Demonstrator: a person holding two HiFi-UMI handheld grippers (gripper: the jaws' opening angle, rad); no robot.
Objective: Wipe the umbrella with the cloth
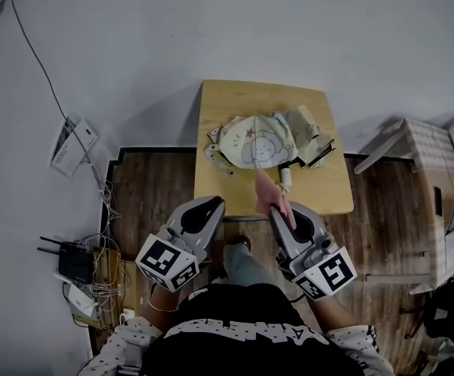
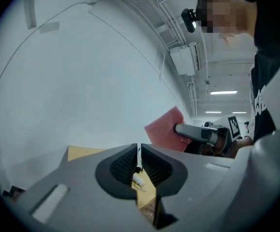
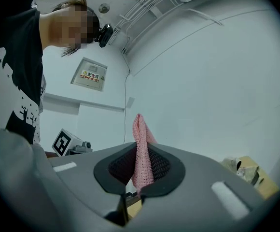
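A small wooden bench [image 1: 227, 104] stands against a pale wall, seen from above. A cream, patterned umbrella [image 1: 252, 141] lies collapsed and crumpled across the middle of the bench. At the bench's near edge, the right hand-held gripper [image 1: 277, 210] is clamped on a pink cloth [image 1: 266, 188]. The cloth stands up between its jaws, close to the umbrella but apparently not touching it. The left hand-held gripper [image 1: 213, 207] sits beside it with its jaws closed on nothing, clear of the umbrella. Nothing pins the light umbrella, so a wiping stroke would probably shove it across the bench or bunch its fabric. The narrow pinch could also let the cloth slip free.
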